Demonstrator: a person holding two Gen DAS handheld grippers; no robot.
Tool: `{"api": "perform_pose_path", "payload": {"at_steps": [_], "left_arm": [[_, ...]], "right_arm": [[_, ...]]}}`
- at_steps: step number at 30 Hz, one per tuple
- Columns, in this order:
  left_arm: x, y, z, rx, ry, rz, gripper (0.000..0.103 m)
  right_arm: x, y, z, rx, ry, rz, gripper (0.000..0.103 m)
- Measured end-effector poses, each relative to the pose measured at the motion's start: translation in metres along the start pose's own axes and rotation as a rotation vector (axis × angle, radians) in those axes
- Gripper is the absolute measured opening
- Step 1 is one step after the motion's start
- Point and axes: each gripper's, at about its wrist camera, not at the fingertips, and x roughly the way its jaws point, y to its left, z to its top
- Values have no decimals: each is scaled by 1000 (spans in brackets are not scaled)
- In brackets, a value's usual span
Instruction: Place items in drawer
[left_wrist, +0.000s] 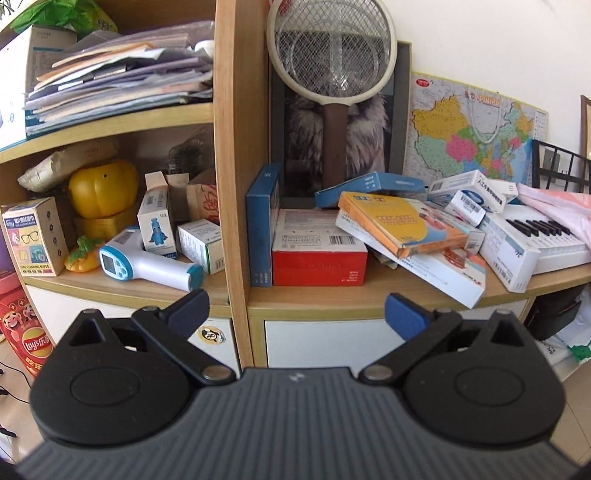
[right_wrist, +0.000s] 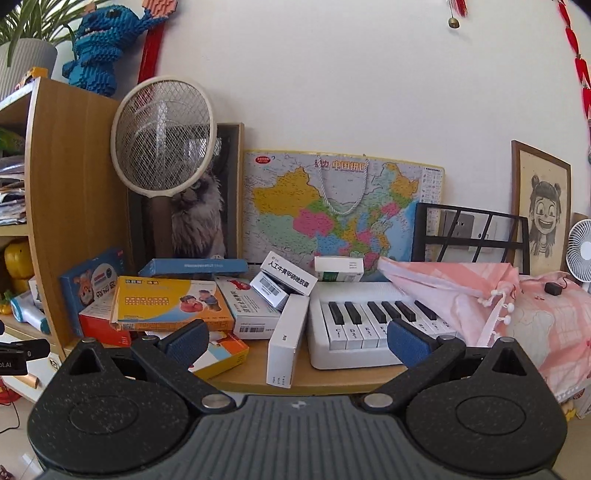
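A heap of medicine boxes lies on a wooden counter (left_wrist: 369, 291): an orange-yellow box (left_wrist: 399, 221) (right_wrist: 173, 306), a red box (left_wrist: 319, 264), a blue upright box (left_wrist: 260, 225), and white boxes (right_wrist: 288, 343). Below the counter is a closed white drawer front (left_wrist: 325, 341). My left gripper (left_wrist: 297, 314) is open and empty, held in front of the drawer and below the boxes. My right gripper (right_wrist: 297, 341) is open and empty, in front of the counter edge near the tall white box.
A white toy keyboard (right_wrist: 369, 325) and pink cloth (right_wrist: 480, 295) lie on the counter's right. An electric swatter (left_wrist: 332, 66) and a map puzzle (right_wrist: 340, 206) lean on the wall. The shelf at left holds a thermometer (left_wrist: 147, 262), small boxes and papers (left_wrist: 118, 74).
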Motion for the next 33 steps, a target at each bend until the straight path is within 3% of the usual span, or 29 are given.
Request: {"api": "perform_pose_path", "payload": {"at_steps": [5,9,13,19,24,31,33], "left_arm": [[27,-9,-24,-10,42,1,103],[51,-20,-47,-5,102,-19,103],[71,-30,-68,16,153,-45,102],[86,-46,-83,89,132,-46,103],[97,-50,-97,102,143,-50,103],[110,-54,-108,81,148,-79,102],[113,-56,-110,71,150,-92,97]], "right_arm": [[34,7,-24,3,37,-4,103],[67,3,-75,32,117,66,102],[91,5,-100,49,195,164,99],[119,3,-119,163,240,242,97],[148,7,-134,230,307,272,84],[173,12,-155,278,364,317,72],[178,12,-160,307,382,323,66]]}}
